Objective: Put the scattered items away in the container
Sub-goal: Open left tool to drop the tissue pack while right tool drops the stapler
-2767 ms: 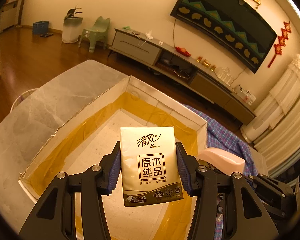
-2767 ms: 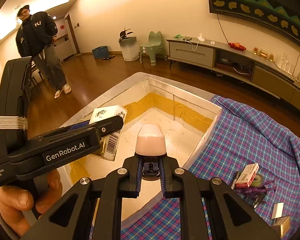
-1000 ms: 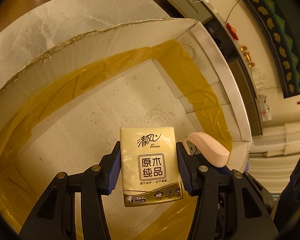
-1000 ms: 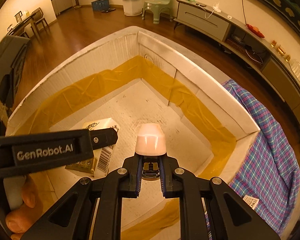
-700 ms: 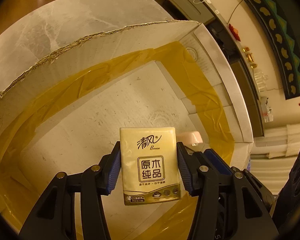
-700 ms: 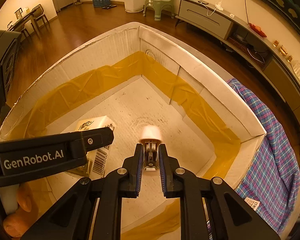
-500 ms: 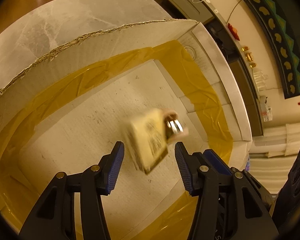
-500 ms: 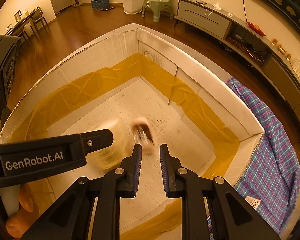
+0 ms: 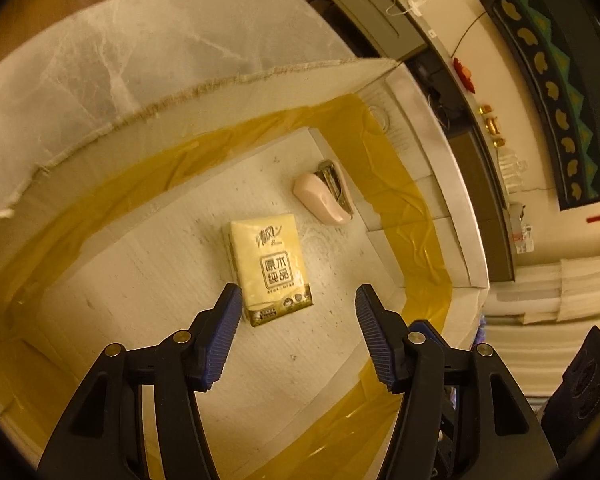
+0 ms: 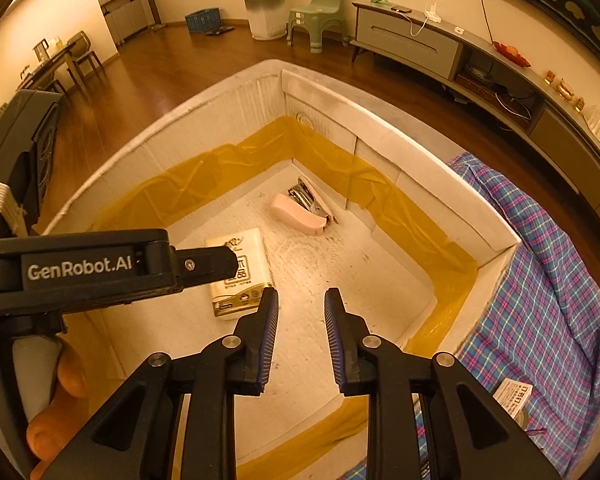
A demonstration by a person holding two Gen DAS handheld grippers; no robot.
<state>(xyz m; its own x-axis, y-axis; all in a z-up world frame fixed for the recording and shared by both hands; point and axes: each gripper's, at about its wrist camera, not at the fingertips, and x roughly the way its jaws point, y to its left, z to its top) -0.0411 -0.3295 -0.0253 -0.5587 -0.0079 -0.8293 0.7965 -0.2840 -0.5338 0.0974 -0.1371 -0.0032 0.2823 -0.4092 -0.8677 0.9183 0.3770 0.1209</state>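
Left gripper (image 9: 296, 300) hanging over the white cardboard box with yellow tape along its inner walls (image 9: 204, 92), jaws just opened wide, nothing between them

Right gripper (image 10: 301, 300) alongside, jaws just parted partway, likewise empty

Flat on the box floor: yellow rectangular tissue pack with printed label (image 9: 271, 265), face up; pink plastic stapler with metal underside (image 9: 327, 195) on its side just beyond, near the far corner, apart from the pack

Blue-and-purple plaid cloth (image 10: 540, 280) beside the box

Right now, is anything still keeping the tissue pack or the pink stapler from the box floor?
Nothing visible. The tissue pack and pink stapler lie on the box floor, apart, clear of both open grippers.
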